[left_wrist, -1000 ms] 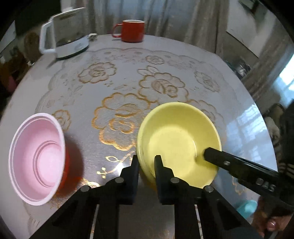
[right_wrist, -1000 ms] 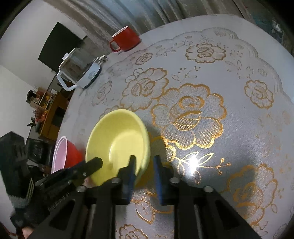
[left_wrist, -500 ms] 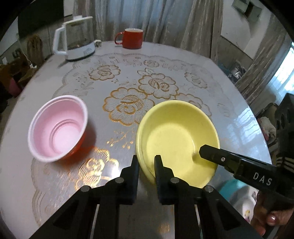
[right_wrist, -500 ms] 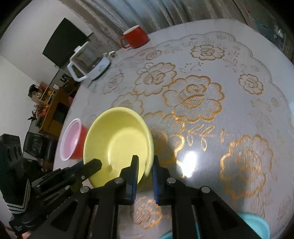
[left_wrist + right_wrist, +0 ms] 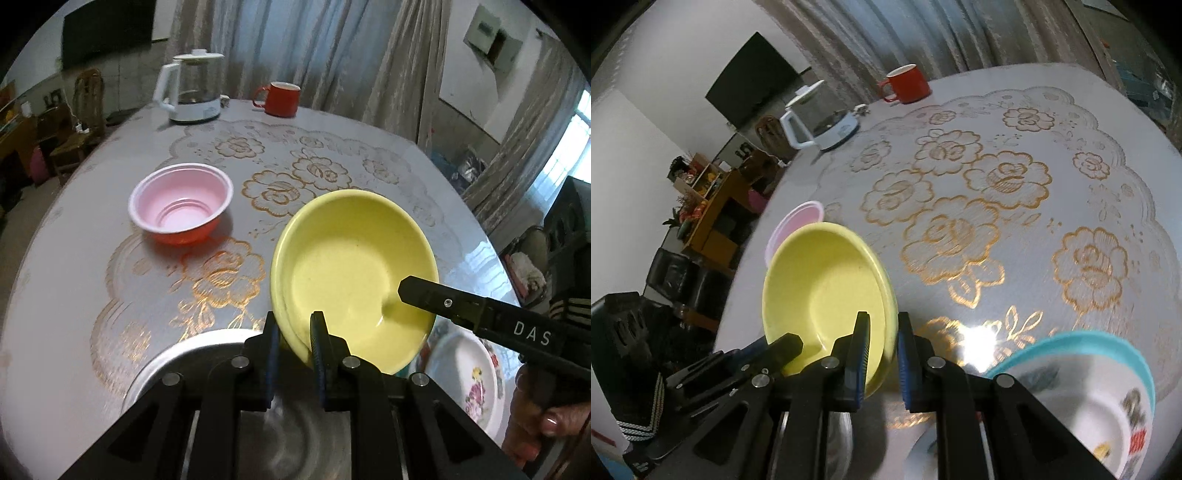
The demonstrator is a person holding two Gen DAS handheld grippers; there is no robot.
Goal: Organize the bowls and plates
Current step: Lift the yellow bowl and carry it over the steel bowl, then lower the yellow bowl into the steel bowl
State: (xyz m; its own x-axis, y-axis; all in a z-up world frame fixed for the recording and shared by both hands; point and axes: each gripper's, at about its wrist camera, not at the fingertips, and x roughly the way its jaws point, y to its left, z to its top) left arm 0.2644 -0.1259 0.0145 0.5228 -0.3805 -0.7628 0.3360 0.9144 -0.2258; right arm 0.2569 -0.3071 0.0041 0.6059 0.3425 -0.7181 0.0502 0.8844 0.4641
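Both grippers clamp opposite rim edges of yellow bowl (image 5: 354, 273): left gripper (image 5: 293, 332) near-left rim, right gripper (image 5: 879, 332) right rim. Bowl is held tilted above steel basin (image 5: 177, 354), w/ floral plate (image 5: 469, 373) at right; judged target lies below-near.

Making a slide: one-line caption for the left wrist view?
Both tools grip the yellow bowl's rim above a steel basin.
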